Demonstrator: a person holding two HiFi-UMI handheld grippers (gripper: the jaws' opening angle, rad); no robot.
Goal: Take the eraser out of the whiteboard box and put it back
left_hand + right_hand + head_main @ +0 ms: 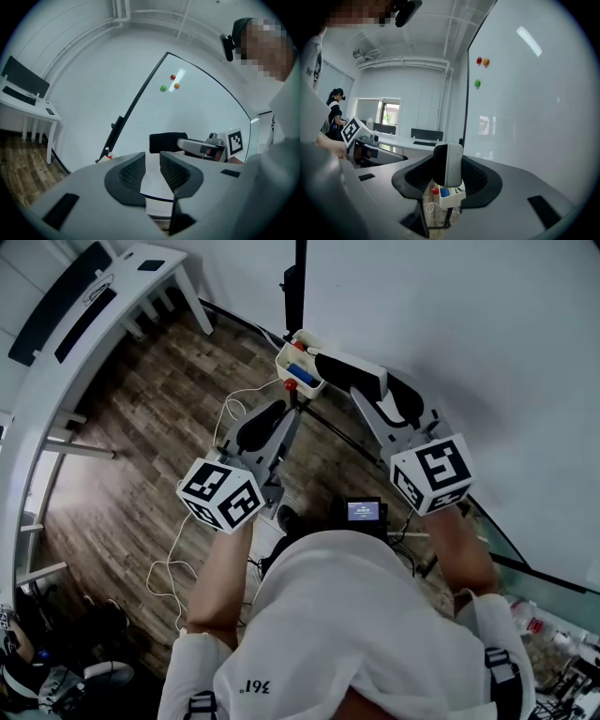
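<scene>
Eraser [449, 161] sits clamped upright between the right gripper's [448, 174] jaws, near the whiteboard box [454, 199] but clear of it. Left gripper [151, 171] stands open, holding nothing. Shirt print [255, 687] is too small to read.

An office: a big whiteboard [525, 117] with magnets [477, 83], a white worktop [33, 110] bearing monitor [26, 77] and keyboard [18, 95].

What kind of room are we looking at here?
Most likely an office or meeting room: a large whiteboard with coloured magnets on it, a white desk carrying a keyboard, and a wood-look floor.
</scene>
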